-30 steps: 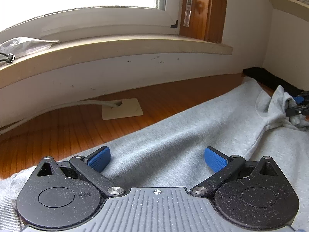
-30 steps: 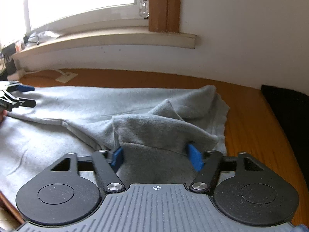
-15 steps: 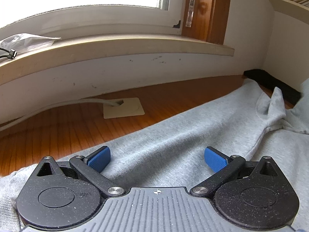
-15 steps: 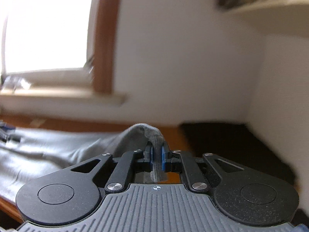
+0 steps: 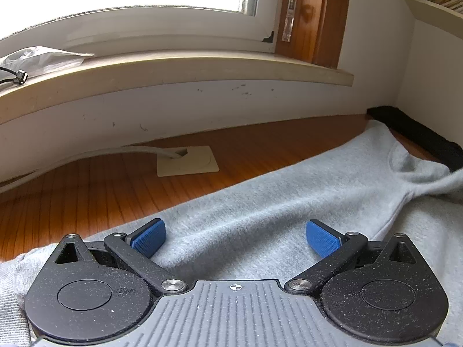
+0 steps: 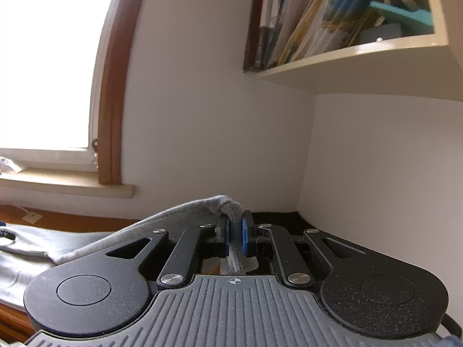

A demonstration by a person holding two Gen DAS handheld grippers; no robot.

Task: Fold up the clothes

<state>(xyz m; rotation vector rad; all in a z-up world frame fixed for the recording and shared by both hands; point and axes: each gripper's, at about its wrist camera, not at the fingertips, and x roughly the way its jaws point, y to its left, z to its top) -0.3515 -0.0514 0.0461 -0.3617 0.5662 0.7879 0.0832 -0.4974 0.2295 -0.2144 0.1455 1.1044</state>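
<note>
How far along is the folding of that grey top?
Barely started. No finished fold is visible: the grey top lies mostly spread on the wooden table. In hand: the right gripper is clamped on a bunched piece of it, lifted off the table. The left gripper is open over the cloth. The folding itself remains.

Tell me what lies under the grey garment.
The grey garment lies spread on a wooden tabletop, which shows beyond its far edge. A black strip emerges at its far corner. Anything beneath the cloth itself is covered.

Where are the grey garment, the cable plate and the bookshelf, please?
grey garment [image 5: 260, 202], left wrist view, flat middle.
cable plate [image 5: 188, 163], left wrist view, its centre.
bookshelf [image 6: 347, 55], right wrist view, front edge.
</note>
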